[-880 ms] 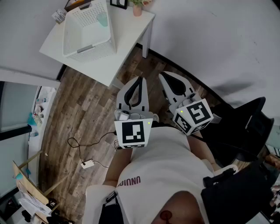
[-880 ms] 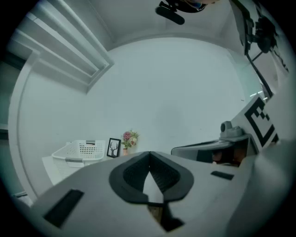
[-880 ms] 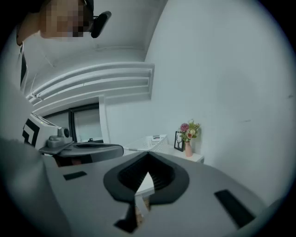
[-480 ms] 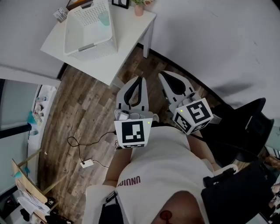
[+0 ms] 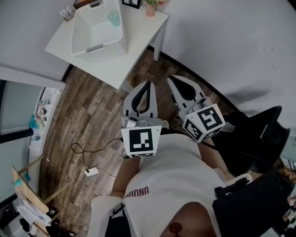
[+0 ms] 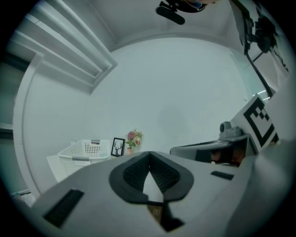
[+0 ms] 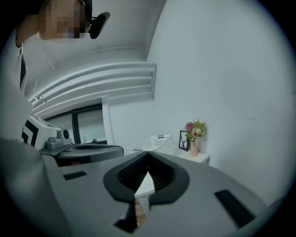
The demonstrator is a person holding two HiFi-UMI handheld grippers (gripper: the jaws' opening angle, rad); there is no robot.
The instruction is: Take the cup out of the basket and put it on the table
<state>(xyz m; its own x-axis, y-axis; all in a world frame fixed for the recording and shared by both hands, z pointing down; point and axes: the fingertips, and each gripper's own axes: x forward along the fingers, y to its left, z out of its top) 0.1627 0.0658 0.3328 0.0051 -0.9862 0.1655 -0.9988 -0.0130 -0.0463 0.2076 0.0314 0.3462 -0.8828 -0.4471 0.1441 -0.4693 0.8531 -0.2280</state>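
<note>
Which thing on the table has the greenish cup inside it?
The big white basket, with the cup standing in its corner. The small pink vase nearby holds only flowers.

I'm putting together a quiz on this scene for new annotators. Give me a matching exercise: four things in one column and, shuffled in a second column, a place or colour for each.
Things:
1. cup
2. basket
3. vase
4. adapter

Places and colours:
A. lying on the wooden floor, on a cable
B. white, with perforated walls, standing on the table
C. pink, holding flowers, at the table's corner
D. pale green, inside the basket

Pairs: 1-D, 2-B, 3-C, 4-A.
</note>
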